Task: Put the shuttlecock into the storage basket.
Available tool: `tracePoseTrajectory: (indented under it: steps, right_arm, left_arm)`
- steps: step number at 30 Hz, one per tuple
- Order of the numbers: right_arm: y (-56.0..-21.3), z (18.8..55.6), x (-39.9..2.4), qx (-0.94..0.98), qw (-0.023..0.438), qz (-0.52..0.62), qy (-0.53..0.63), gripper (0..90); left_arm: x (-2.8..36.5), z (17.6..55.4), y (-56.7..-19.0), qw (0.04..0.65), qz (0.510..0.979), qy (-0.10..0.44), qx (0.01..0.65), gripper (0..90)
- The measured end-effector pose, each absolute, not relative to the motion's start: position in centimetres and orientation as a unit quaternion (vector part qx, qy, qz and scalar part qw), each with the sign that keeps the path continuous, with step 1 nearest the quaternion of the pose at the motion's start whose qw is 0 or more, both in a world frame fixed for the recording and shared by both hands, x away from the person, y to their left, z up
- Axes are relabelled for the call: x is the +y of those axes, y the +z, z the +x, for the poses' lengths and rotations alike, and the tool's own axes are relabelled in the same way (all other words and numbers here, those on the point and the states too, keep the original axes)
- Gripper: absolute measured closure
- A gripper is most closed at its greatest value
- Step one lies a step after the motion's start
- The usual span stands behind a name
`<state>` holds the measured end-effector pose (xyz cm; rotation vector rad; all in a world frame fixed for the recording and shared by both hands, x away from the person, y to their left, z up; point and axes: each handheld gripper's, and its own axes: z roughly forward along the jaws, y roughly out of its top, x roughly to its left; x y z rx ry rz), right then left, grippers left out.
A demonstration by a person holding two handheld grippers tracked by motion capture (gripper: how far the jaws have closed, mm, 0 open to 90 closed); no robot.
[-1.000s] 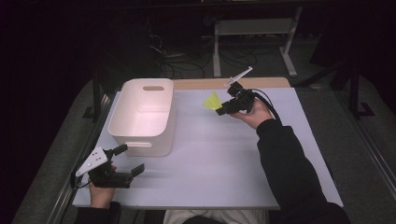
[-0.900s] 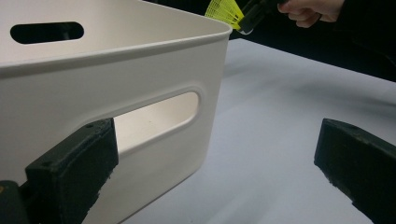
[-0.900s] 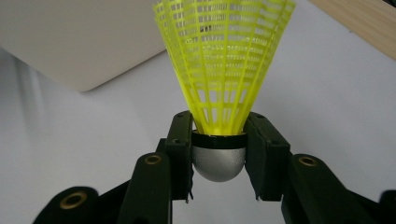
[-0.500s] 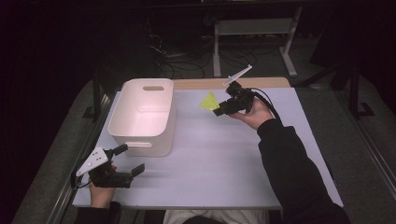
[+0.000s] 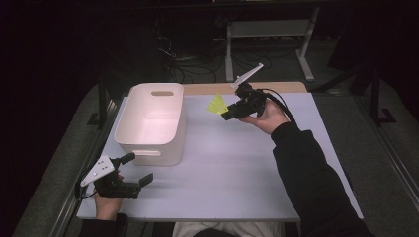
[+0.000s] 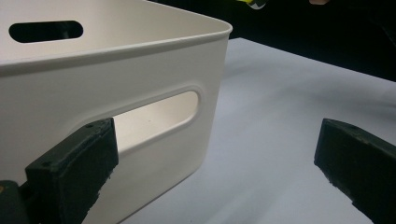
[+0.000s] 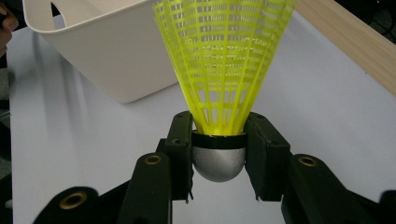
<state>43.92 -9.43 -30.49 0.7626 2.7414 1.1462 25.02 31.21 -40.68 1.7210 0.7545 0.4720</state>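
Yellow shuttlecock clamped by its silver cork in the right tongs, skirt pointing ahead toward the white bin, presumably for dropping in. Left tongs, jaws apart and empty, rest on the worktop just before the bin's near wall.

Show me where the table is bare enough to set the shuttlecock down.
Widest bare patch: the table between the bin and the right sleeve, running to the near edge. A smaller strip lies between the bin and the shuttlecock. The near-left corner is crowded by the left hand-held gripper, open beside the bin. The right hand-held gripper holds the shuttlecock.
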Motion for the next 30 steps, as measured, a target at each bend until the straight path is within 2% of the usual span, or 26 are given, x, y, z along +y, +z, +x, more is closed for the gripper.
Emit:
tracePoseTrajectory:
  steps: [30]
  right_arm:
    - [-26.9,43.0,-4.4,0.907,0.041,0.192,0.373,63.7]
  left_arm:
    - [31.2,25.0,-40.7,0.566,0.733,0.199,0.319,0.0]
